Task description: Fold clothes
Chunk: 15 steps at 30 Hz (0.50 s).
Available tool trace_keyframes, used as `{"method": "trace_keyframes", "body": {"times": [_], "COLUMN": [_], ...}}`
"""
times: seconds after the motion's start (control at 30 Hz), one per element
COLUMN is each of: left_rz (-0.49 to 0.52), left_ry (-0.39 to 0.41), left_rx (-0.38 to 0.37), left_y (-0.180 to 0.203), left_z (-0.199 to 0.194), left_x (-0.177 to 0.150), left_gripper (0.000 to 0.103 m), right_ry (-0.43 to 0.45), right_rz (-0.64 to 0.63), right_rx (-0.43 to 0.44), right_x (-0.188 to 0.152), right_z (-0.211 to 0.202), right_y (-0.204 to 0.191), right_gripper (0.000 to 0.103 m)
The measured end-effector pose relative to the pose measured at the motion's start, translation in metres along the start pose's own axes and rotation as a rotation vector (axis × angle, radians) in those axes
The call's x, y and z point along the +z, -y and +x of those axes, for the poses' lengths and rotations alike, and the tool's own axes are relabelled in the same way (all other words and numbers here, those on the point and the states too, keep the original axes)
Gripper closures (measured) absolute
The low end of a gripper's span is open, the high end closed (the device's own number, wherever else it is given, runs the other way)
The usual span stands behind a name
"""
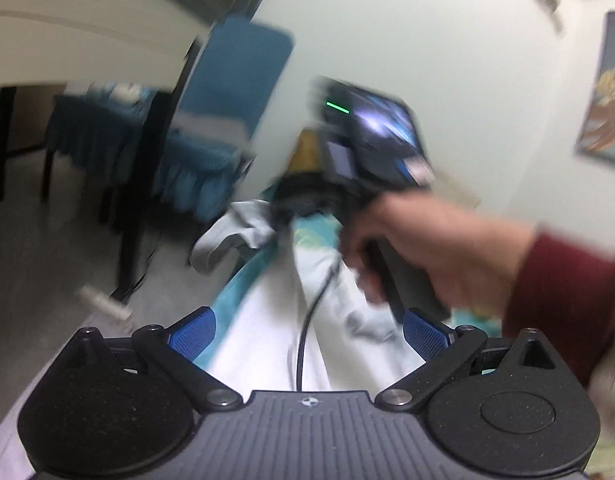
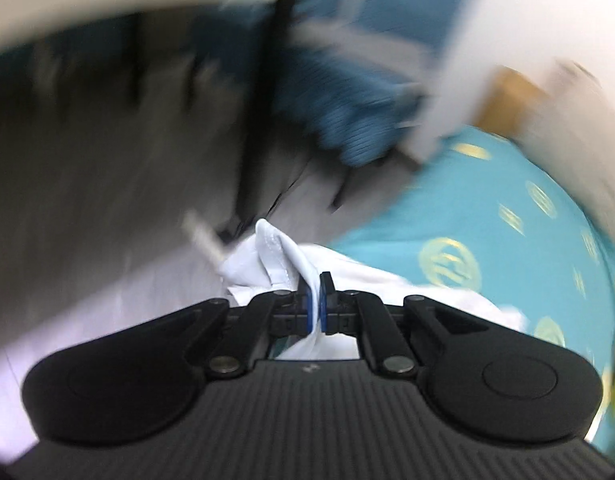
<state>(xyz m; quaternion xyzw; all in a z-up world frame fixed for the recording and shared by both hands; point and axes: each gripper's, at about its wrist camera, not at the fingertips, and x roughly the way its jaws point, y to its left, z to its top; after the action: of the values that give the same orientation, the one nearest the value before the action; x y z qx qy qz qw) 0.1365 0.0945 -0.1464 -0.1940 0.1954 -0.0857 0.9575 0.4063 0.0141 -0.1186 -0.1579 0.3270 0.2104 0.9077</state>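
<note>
A white garment (image 1: 267, 336) lies stretched along a surface with a teal patterned cover (image 2: 487, 236). My left gripper (image 1: 307, 330) is open, its blue pads wide apart above the garment, holding nothing. In the left wrist view the right gripper (image 1: 303, 204) is ahead in a hand with a dark red sleeve, gripping the far end of the garment. My right gripper (image 2: 316, 294) is shut on a fold of the white garment (image 2: 279, 256), which sticks up between the blue pads. Both views are motion-blurred.
A blue chair (image 1: 227, 92) with a frilled blue cover stands against the white wall at the left, near dark table legs (image 1: 135, 200). A black cable (image 1: 307, 320) runs over the garment. Grey floor (image 1: 47, 264) lies left of the covered surface. A picture (image 1: 603, 112) hangs at right.
</note>
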Motion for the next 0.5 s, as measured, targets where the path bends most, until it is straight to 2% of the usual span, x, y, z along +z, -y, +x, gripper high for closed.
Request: {"method": "trace_keyframes", "body": {"times": [0.1,0.23,0.33,0.4,0.43,0.47,0.5], "left_rz": [0.007,0.041,0.071,0.079,0.081,0.082,0.082], "left_ry": [0.036,0.021,-0.014,-0.033,-0.043,-0.051,-0.054], "left_rx": [-0.048,-0.052,-0.038,-0.029,-0.026,-0.024,-0.021], "left_y": [0.009,0.024,0.033,0.037,0.038,0.038,0.038], "left_z": [-0.009,-0.006,0.001,0.006,0.009,0.012,0.014], "left_x": [0.000,-0.005,-0.009,-0.011,-0.012,-0.013,-0.014], "left_gripper": [0.001,0.001,0.001,0.001,0.001,0.001,0.001], "right_ry": [0.041,0.061,0.017,0.009,0.039,0.068,0.097], "right_rz": [0.264,0.582,0.687,0.717,0.695,0.673,0.651], "right_rx": [-0.059,-0.131,-0.110,-0.086,-0.088,-0.090,-0.092], "right_x": [-0.045,-0.113,-0.160,-0.181,-0.184,-0.188,-0.191], "right_z": [-0.029,-0.061,-0.066,-0.072,-0.078,-0.084,-0.090], "right_y": [0.056,0.124,0.146,0.155,0.154,0.153,0.152], "right_gripper": [0.097,0.096,0.094,0.087,0.062,0.032,0.019]}}
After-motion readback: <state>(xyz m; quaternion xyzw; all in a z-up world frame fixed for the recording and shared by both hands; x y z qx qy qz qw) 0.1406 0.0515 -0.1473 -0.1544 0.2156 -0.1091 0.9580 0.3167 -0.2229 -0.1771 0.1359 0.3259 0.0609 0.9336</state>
